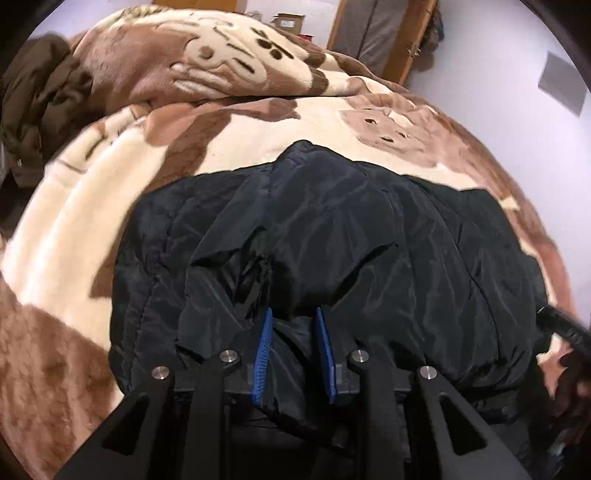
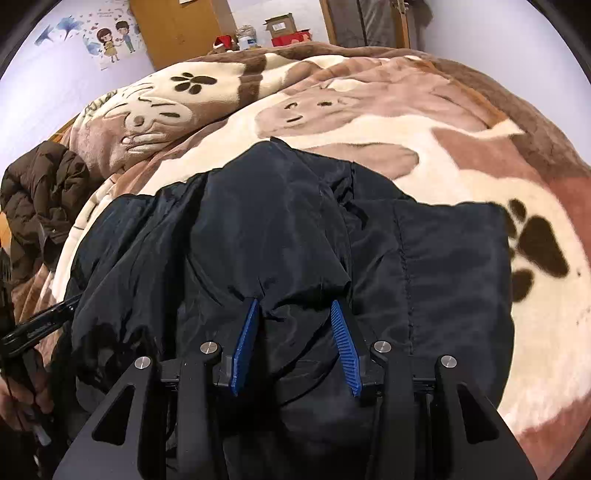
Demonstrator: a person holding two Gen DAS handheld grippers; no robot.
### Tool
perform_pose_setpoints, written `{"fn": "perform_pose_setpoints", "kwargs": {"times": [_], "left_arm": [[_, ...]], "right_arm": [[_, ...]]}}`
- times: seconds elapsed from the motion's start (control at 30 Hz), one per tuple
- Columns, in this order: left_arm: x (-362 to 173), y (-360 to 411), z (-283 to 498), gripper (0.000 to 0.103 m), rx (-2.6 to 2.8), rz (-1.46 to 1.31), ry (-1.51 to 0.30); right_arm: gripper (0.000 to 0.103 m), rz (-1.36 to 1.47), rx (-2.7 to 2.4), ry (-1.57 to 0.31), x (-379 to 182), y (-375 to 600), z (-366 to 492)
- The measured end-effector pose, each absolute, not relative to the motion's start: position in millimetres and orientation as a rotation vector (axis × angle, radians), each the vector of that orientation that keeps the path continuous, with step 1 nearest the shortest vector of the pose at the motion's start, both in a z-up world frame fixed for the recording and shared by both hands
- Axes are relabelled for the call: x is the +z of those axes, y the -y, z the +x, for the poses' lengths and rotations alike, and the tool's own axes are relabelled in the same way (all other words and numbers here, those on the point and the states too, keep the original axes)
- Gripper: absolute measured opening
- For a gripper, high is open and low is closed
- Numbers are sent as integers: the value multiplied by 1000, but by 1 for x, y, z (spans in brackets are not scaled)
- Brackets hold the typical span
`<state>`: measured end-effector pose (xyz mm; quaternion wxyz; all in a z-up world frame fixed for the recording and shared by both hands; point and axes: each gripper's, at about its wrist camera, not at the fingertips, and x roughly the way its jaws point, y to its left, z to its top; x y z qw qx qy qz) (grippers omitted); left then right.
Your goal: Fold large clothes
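Note:
A large black padded jacket [image 1: 351,240] lies bunched on a cream and brown blanket [image 1: 92,221]; it also shows in the right wrist view [image 2: 280,229]. My left gripper [image 1: 293,314] is shut on a thick fold of the jacket's near edge, blue pads [image 1: 263,350] pressing the cloth. My right gripper [image 2: 295,306] grips another bunch of the jacket's near edge between its blue pads [image 2: 345,343], jaws wider apart over the thick cloth. The other gripper's black frame shows at the right edge of the left view [image 1: 565,326] and at the left edge of the right view [image 2: 40,325].
The blanket [image 2: 480,147] with bear and paw prints covers the bed. A brown puffy jacket [image 2: 40,192] is heaped at the left, also in the left wrist view [image 1: 40,99]. Beyond the bed stand a wooden wardrobe [image 2: 177,29], boxes [image 2: 284,26] and a door [image 1: 373,33].

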<state>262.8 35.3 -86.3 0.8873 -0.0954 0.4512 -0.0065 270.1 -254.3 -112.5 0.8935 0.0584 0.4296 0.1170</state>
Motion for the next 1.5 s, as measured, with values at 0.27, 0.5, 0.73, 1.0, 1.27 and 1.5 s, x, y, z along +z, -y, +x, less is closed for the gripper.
{"fn": "perform_pose_setpoints", "kwargs": {"times": [0.27, 0.5, 0.73, 1.0, 1.27, 1.5], "left_arm": [[-53, -33, 221, 26, -35, -208, -904], [-20, -41, 148, 26, -52, -255, -858], [-7, -48, 77, 26, -32, -252, -836], [-24, -72, 32, 46, 50, -213, -881], [-52, -111, 11, 53, 113, -239, -931], [-90, -125, 2, 53, 106, -333, -1033]], "right_arm": [[42, 116, 235, -816, -71, 264, 209], [42, 123, 252, -753, -42, 281, 134], [42, 176, 268, -790, -50, 306, 61], [50, 326, 198, -924, -96, 352, 31], [51, 443, 165, -1002, -134, 379, 27], [51, 487, 172, -1028, -145, 385, 22]]}}
